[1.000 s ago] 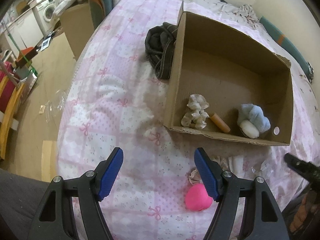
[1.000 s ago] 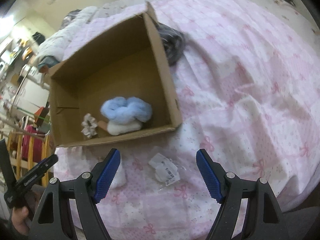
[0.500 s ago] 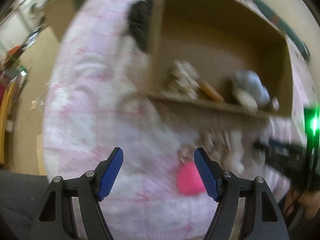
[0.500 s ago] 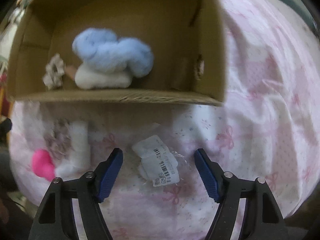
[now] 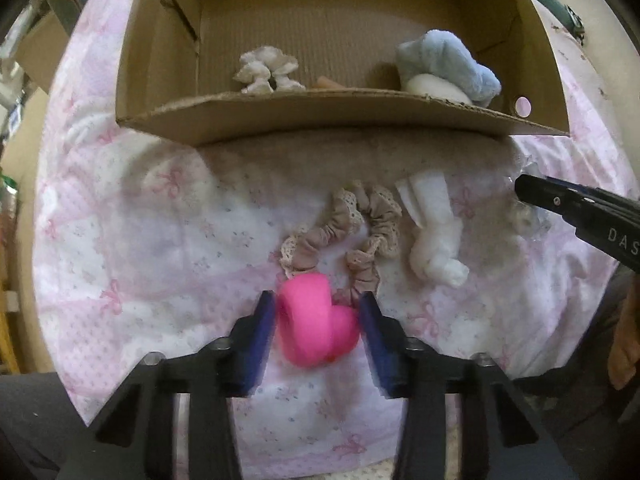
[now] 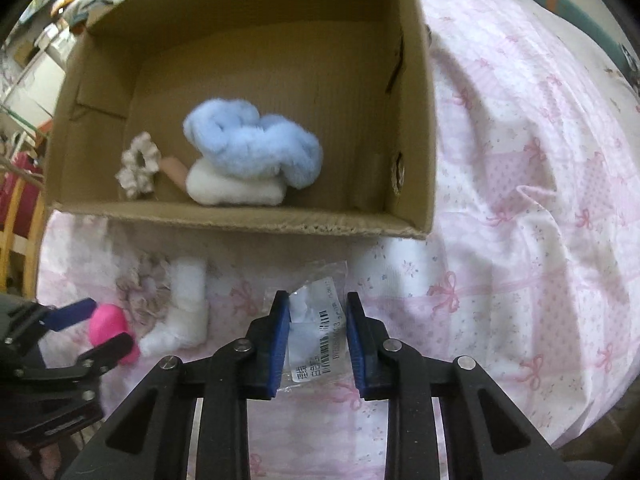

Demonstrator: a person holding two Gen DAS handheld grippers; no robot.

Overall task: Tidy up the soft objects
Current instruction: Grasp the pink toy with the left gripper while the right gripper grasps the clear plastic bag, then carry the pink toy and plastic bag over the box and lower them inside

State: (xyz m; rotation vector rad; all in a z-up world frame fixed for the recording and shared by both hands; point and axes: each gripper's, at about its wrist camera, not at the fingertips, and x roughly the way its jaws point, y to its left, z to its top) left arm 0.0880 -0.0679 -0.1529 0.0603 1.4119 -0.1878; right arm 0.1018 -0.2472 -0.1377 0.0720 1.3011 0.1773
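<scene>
One cardboard box [image 6: 240, 216] is seen on the pink bedspread [image 6: 520, 240], open at the top. Four items are counted inside, against its near wall: one blue fluffy piece [image 6: 256, 136], one white roll [image 6: 236, 190], one pale scrunchie [image 6: 138, 168] and one peach stick [image 6: 174, 168]. The box floor towards 12 o'clock is bare.

Four items are counted on the bedspread below the box's near edge: one pink sponge [image 5: 316, 324], one beige scrunchie [image 5: 344, 232], one white sock [image 5: 434, 236] and one clear packet [image 6: 316, 328].

The left gripper [image 5: 318, 320] is recorded closing, both pads touching the pink sponge. The right gripper [image 6: 318, 336] is closing over the clear packet; whether it is squeezed cannot be told. Open bedspread lies at 3 o'clock of the box.
</scene>
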